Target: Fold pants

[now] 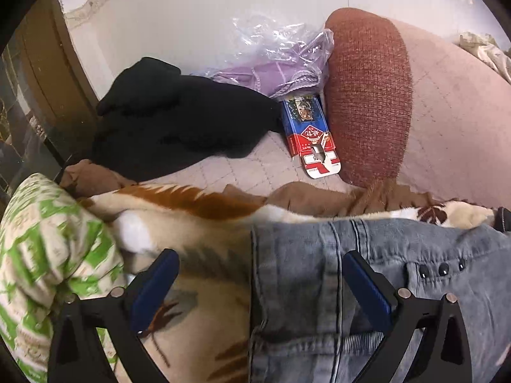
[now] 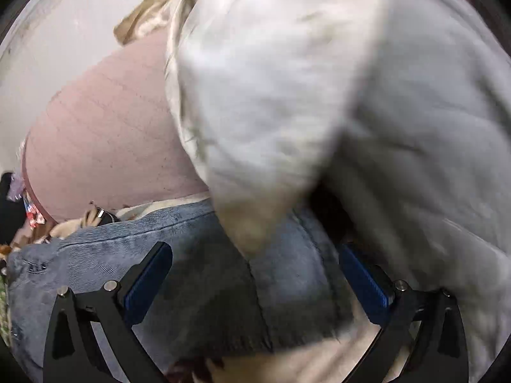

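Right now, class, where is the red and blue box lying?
In the left wrist view, the red and blue box lies flat on the quilted pink cover, between the black garment and the reddish-brown cushion, below the clear plastic bag.

Soft indoor light (fisheye-warped edges), right view blurred.

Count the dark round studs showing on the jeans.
3: they sit in a short row on the jeans, first, second, third, right of the left gripper's fingers. Folds may hide others.
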`<state>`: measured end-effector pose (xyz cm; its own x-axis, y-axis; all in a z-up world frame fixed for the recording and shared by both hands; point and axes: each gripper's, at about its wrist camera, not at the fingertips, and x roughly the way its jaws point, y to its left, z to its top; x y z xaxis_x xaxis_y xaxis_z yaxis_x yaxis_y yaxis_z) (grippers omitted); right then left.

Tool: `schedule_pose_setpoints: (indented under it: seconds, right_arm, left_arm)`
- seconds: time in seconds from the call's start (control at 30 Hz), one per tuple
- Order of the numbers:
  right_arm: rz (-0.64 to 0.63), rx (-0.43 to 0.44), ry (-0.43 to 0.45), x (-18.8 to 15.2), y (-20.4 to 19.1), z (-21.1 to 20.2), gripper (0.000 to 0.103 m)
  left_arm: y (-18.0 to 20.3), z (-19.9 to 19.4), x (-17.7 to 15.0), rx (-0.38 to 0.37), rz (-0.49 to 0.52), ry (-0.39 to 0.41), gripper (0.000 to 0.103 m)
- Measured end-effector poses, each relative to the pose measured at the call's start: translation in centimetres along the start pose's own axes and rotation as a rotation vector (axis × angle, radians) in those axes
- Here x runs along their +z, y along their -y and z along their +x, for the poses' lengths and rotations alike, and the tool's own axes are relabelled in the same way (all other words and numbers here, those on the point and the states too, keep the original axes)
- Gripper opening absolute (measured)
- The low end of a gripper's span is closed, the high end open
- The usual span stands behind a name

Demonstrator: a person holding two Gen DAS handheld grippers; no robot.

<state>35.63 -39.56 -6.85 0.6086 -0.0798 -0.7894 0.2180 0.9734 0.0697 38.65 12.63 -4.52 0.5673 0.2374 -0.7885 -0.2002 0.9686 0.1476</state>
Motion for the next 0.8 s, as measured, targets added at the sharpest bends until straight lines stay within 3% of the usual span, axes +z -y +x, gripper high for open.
schedule_pose_setpoints:
  seconds: [0.1,0.17,0.23,0.4,0.5,0.7,0.8]
  right_arm:
    - [-0.059,-0.083,0.005,0.4,-1.2,1.0,0.103]
    - [-0.025,-0.094,-0.004,1.1,-1.1,1.7,0.103]
    - [-0.002,-0.132,-0.022,1.5,-1.1,2.3,0.103]
    - [0.032,-0.304,-0.058,2.1,-1.7,4.6,0.103]
    - [0.063,-0.38,-0.055,2.3,-1.8,5.4,0.103]
    - [0.086,-0.345,-0.076,2.1,-1.4,6.6,0.102]
    - [0.108,-0.241,-0.076,1.7,-0.6,5.7,0.078]
  left_arm:
    - [0.7,1.1,0.6,-0.017,0.008,-0.018,0.098]
    - [1.4,1.8,0.6,-0.026,0.025,-0.038,0.093]
    - [2.1,2.4,0.6,-0.038,0.043,-0.055,0.078]
    - [3.2,3.6,0.2,-0.048,0.075,-0.086,0.064]
    - [3.2,4.2,0.0,-0.104,0.05,-0.099,0.045]
    - [4.1,4.1,-0.7,-0.118,0.073,-0.057,0.028]
    - [3.8,3.4,-1.1,-0.152,0.071,-0.022,0.022]
